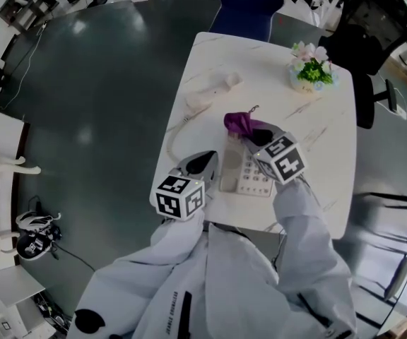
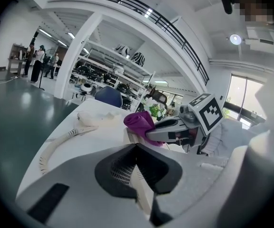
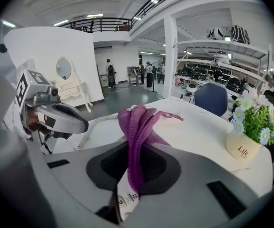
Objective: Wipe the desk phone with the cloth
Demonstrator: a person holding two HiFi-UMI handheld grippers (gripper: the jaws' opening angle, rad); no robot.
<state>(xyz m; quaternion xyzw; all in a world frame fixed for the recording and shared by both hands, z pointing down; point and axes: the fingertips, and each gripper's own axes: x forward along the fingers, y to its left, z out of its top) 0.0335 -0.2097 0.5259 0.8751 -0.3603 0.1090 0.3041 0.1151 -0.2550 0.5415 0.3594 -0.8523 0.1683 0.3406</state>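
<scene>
Right gripper [image 1: 254, 137]: jaws closed on the purple knitted cloth [image 1: 239, 123]. A bunched fold stands up out of the tips, and the cloth's white label is pinched in the seam.

Left gripper [image 1: 207, 162]: jaws together, with nothing between them that we can name; only a pale strip shows along the seam. Its tip sits just beside the left edge of the cream desk phone [image 1: 254, 179].

The phone lies near the front edge of the table, keypad up, cradle bare. Its cream handset [image 1: 212, 89] lies well apart toward the far left corner, joined by the pale coiled cord [image 1: 178, 131]. The cloth hangs at the far end of the phone body; we cannot tell whether it touches the plastic.

Our reading of the step: the wipe of the body is at or near its start. To do it well, we would:
- lower the cloth until the fold flattens on the casing;
- draw it along the keypad with light pressure so the knit does not snag on the keys;
- press the left gripper against the base, since a light phone on a smooth top will likely slide.

The cradle recess and the handset want separate passes.

Surface: white marble-patterned tabletop [image 1: 323, 140], smooth and veined. A small cream pot of white and green flowers [image 1: 309, 68] stands at the far right corner.

Room: a large open hall with a glossy dark grey floor [image 1: 97, 83]. A blue chair [image 1: 249, 6] stands at the table's far side, with shelving and a railed mezzanine beyond. People stand far off.
</scene>
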